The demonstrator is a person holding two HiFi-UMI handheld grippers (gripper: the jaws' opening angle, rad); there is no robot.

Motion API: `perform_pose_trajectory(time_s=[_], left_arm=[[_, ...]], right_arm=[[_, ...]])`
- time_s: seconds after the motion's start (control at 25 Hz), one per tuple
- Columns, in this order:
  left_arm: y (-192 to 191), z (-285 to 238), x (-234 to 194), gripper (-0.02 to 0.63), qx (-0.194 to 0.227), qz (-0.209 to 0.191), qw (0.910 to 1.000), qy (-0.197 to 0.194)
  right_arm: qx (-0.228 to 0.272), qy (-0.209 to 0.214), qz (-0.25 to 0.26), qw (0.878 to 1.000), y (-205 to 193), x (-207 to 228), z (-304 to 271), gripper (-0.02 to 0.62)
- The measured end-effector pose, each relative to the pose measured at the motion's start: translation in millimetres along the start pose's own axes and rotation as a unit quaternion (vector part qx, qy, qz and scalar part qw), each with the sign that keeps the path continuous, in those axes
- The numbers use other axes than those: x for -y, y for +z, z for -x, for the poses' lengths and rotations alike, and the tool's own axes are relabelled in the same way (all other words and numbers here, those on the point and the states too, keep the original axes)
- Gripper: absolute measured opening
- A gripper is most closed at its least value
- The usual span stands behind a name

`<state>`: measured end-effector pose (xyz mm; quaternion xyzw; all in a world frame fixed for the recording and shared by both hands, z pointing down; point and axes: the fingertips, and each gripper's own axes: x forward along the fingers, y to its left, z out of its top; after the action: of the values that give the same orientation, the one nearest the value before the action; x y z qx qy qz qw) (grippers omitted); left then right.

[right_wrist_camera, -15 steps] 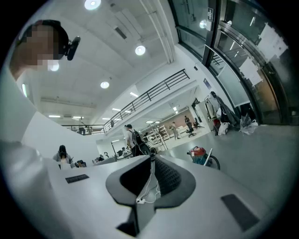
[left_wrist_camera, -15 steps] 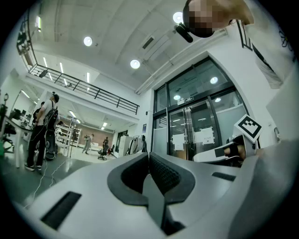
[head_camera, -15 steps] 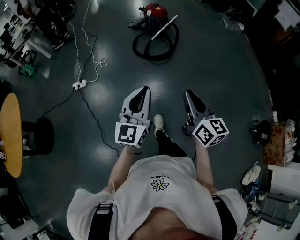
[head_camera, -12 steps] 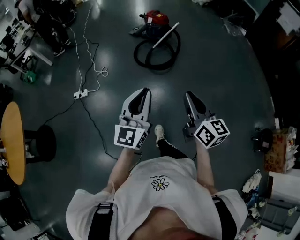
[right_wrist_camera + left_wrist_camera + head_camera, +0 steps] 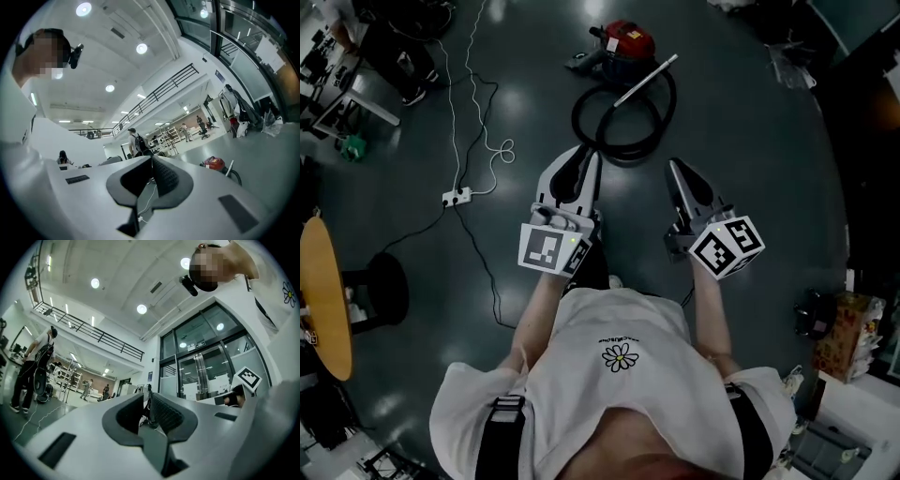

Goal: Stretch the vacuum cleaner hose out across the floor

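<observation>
Vacuum [image 5: 626, 42], red-bodied, sits on the dark floor [image 5: 750, 141] at the far side of the head view; any label on it is too small to read. Hose [image 5: 630, 155], black, lies coiled in a round loop just on the person's side of the vacuum, not drawn out in any one direction. Wand [image 5: 645, 81], silver, crosses the loop on a diagonal, long axis running lower left to upper right, far end pointing away from the person. The only markings that can be made out are the black-and-white squares on the left cube [image 5: 547, 249] and the right cube [image 5: 727, 247], plus a daisy [image 5: 620, 356] on the white shirt (no lettering). Left hand-held gripper [image 5: 587, 154]: jaws together, nothing between them, tip near the loop's near edge. Right hand-held gripper [image 5: 673, 166]: jaws closed, empty, beside the loop. Power strip [image 5: 457, 197] with white cable [image 5: 492, 150] lies to the left.
</observation>
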<state>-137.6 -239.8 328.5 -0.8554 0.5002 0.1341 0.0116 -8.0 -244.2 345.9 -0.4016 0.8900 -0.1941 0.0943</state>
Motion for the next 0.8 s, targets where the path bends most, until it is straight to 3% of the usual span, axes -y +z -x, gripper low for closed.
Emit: perform_pose_trajectory(time_s=[0.16, 0.32, 0.4, 0.48, 0.68, 0.8], left_arm=[[-15.6, -85.1, -80.2, 0.095, 0.003, 0.008, 1.0000, -0.002], [-19.3, -170.7, -149.6, 0.136, 0.000, 0.009, 0.9996, -0.027], [-26.4, -215.2, -175.5, 0.199, -0.006, 0.013, 0.9987, -0.050], [-36.8, -258.5, -194.3, 0.230, -0.013, 0.022, 0.9977, -0.063], [-67.1, -338.6, -222.1, 0.230, -0.038, 0.034, 0.9961, -0.072], [-90.1, -383.6, -238.5, 0.230, -0.053, 0.031, 0.9959, -0.065]], right_arm=[[0.010, -0.001, -0.022, 1.000, 19.5, 53.3, -98.5, 0.018], [-0.006, -0.038, -0.018, 0.999, 43.8, 98.1, -193.6, 0.022], [0.008, -0.062, 0.002, 0.998, 58.0, 124.2, -234.2, 0.188], [0.022, -0.077, 0.012, 0.997, 72.3, 152.3, -265.5, 0.267], [0.013, -0.083, -0.023, 0.996, 86.6, 228.7, -313.5, 0.267], [0.005, -0.059, -0.071, 0.996, 89.6, 277.4, -339.3, 0.265]])
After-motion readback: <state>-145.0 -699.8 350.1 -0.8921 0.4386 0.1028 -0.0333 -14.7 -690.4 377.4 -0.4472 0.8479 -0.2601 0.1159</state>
